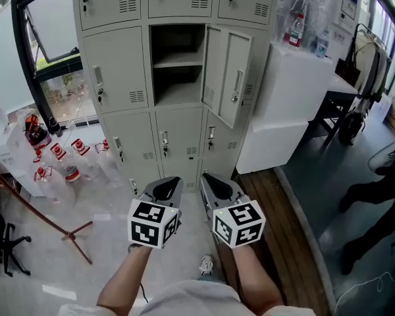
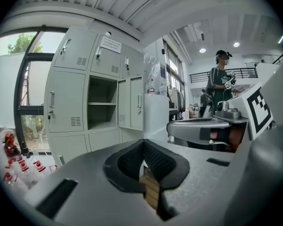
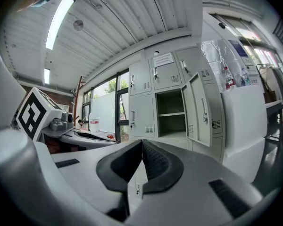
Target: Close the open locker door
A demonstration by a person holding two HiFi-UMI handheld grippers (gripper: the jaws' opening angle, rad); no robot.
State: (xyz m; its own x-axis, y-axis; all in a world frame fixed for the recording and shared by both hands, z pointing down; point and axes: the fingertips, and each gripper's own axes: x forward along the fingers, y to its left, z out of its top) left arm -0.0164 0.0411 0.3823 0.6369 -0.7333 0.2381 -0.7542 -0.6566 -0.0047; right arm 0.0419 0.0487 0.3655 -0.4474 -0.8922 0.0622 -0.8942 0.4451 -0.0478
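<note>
Both forearms (image 1: 128, 282) reach in from the near edge, cut off at the elbows. The left gripper (image 1: 168, 184) and right gripper (image 1: 214, 180) sit side by side, each with its jaws pressed together on nothing. Far ahead, the locker bank (image 1: 118, 78) runs off the top edge. Its middle locker door (image 1: 227, 74) hangs open to the right, hiding part of the neighbouring locker (image 1: 262, 64).

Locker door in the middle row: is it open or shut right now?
Open. The locker door stands swung out to the right on its hinges, leaving the compartment and its shelf exposed.
</note>
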